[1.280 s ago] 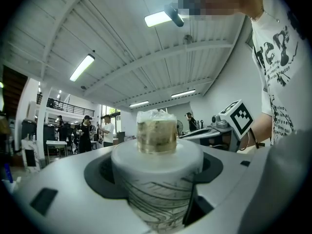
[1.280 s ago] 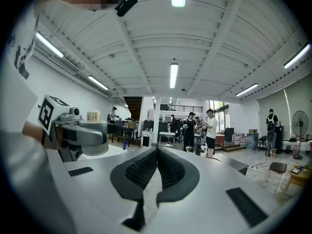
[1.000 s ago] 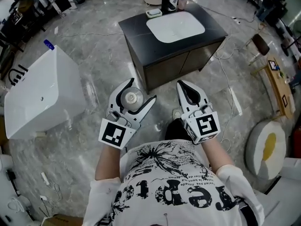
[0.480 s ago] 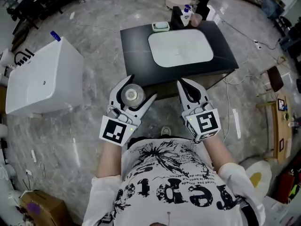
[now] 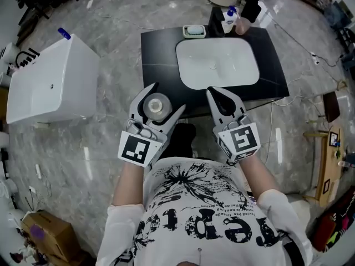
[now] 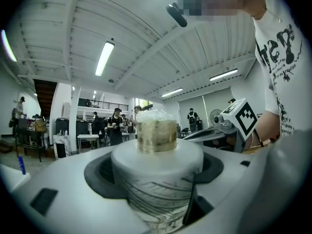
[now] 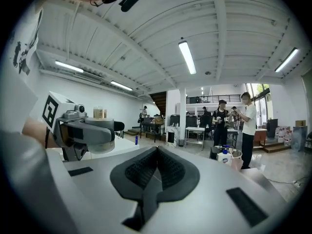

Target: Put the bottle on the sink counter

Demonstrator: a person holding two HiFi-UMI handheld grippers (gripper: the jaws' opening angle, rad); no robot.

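Observation:
My left gripper (image 5: 159, 103) is shut on a white bottle (image 5: 156, 104) with a gold cap; the bottle (image 6: 157, 177) fills the space between the jaws in the left gripper view. It hangs at the front edge of the black sink counter (image 5: 158, 51), which holds a white basin (image 5: 218, 63). My right gripper (image 5: 219, 100) is shut with nothing in it, its dark pads (image 7: 157, 173) pressed together, over the counter's front edge beside the left one.
A soap dish (image 5: 194, 31), a pump bottle (image 5: 229, 20) and a dark faucet (image 5: 216, 18) stand at the counter's back. A white bathtub (image 5: 50, 83) sits to the left on the marble floor. Several people (image 7: 235, 122) stand in the room beyond.
The person has walked up to the sink counter. It now lies directly under both grippers' tips. The bottle stays held in the left gripper.

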